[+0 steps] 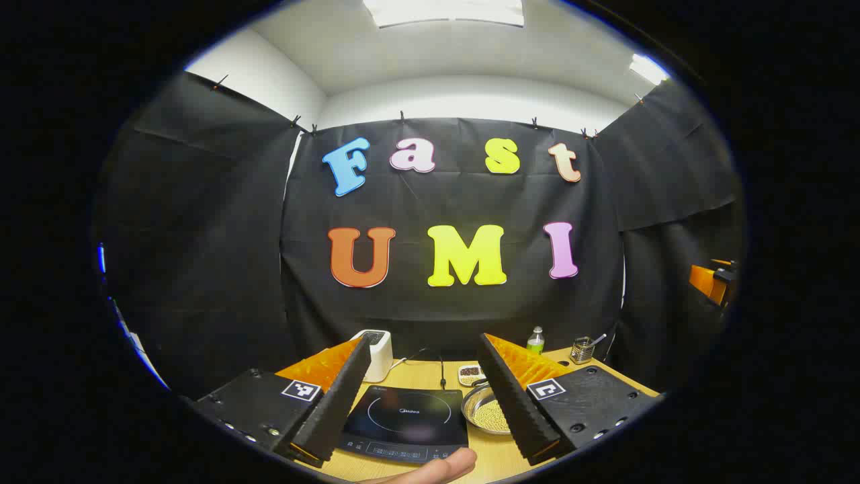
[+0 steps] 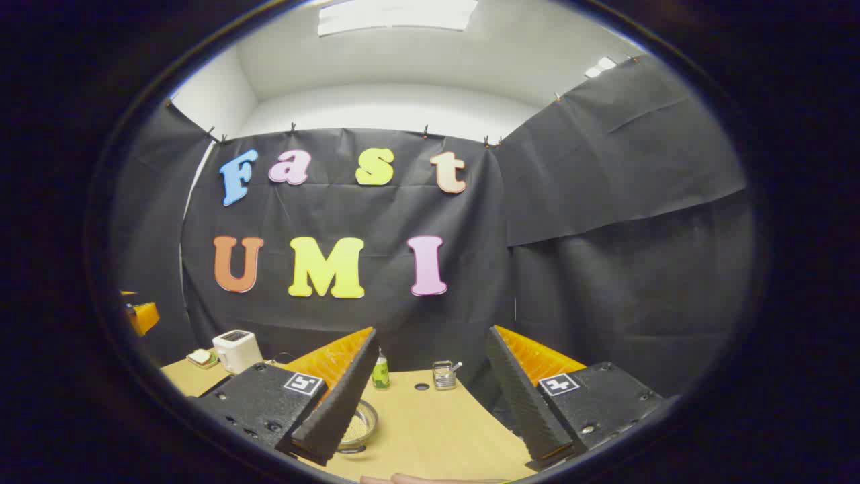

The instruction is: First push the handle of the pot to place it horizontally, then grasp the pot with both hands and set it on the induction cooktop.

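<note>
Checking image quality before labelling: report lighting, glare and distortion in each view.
Left gripper view: bright ceiling light blown out at top, fisheye bends the wall edges, induction cooktop glossy with soft reflection, sharp overall. Right gripper view: same overexposed ceiling panel, strong edge curvature, table evenly lit, no motion blur.

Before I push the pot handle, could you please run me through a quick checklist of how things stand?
1. Left gripper open, nothing between its fingers: ok.
2. Right gripper open, nothing held: ok.
3. Induction cooktop free to receive the pot: ok, its glass top is bare.
4. Pot and handle located: cannot tell from these views.
5. Metal bowl of small beads sits close beside the cooktop's right edge: not ok, it could be knocked.
6. Fingertip at the cooktop's near edge: not ok, it sits in the work area.
</note>
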Action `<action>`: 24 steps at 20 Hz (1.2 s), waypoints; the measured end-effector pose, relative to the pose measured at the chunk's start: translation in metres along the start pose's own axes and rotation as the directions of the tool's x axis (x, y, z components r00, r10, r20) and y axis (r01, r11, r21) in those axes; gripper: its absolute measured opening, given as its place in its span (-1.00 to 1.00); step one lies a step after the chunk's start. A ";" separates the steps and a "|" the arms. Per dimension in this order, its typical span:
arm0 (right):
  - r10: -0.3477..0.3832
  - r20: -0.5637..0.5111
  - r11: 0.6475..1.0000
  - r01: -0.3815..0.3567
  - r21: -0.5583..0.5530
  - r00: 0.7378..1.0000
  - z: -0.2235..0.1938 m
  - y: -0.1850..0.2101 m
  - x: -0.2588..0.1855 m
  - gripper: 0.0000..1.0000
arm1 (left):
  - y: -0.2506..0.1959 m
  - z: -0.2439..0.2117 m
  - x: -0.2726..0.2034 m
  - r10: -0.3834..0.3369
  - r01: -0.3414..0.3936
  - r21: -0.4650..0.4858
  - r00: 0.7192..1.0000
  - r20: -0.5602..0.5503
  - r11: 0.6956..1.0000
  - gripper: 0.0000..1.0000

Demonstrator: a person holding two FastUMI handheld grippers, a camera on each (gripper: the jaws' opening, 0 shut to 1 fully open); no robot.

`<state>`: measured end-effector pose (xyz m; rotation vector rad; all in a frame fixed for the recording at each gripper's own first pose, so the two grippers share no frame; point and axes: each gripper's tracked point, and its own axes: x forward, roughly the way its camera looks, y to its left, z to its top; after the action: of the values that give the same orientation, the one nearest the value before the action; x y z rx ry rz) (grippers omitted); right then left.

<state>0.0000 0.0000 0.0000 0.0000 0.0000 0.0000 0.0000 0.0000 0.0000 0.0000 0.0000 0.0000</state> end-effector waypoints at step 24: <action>0.113 -0.079 0.993 -0.115 -0.020 0.990 -0.044 0.036 0.040 1.00 | 0.000 -0.006 -0.019 -0.001 0.001 0.014 1.000 -0.008 1.000 0.92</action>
<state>0.0399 0.0356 -0.0443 -0.0249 0.0782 0.1144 -0.0191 0.0003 -0.0062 0.0143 0.0076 -0.0008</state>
